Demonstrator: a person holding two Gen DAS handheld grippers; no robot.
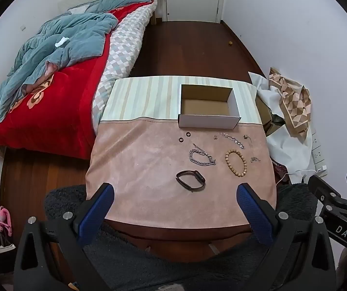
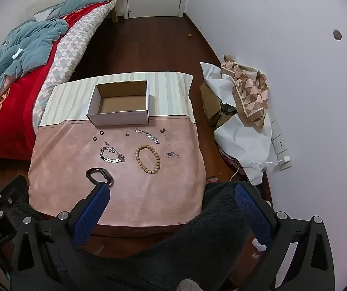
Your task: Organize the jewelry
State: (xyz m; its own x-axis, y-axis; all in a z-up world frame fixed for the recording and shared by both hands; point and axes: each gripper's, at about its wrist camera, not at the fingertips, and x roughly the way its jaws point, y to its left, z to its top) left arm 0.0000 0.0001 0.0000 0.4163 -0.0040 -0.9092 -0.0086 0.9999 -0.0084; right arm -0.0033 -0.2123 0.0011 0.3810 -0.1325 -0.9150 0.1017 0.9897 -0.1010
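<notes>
An open, empty cardboard box [image 1: 208, 121] [image 2: 118, 117] stands at the far middle of a small cloth-covered table [image 1: 137, 169] [image 2: 59, 167]. In front of it lie jewelry pieces: a dark watch band [image 1: 190, 180] [image 2: 99, 175], a wooden bead bracelet [image 1: 236, 162] [image 2: 148, 156], a silver chain bracelet [image 1: 201, 157] [image 2: 111, 156], a thin silver bracelet [image 1: 231, 139] [image 2: 146, 134], two small dark rings [image 1: 184, 137] [image 2: 98, 135] and a fine necklace [image 2: 169, 145]. My left gripper [image 1: 175, 194] is open above the table's near edge. My right gripper [image 2: 172, 194] is open near the table's near right corner.
A bed [image 1: 52, 111] with red cover and blue quilt stands left of the table. A pile of cloth and boxes [image 2: 241, 106] lies right of it by the wall, with a power strip [image 2: 280, 143]. Dark wooden floor [image 1: 185, 48] stretches behind.
</notes>
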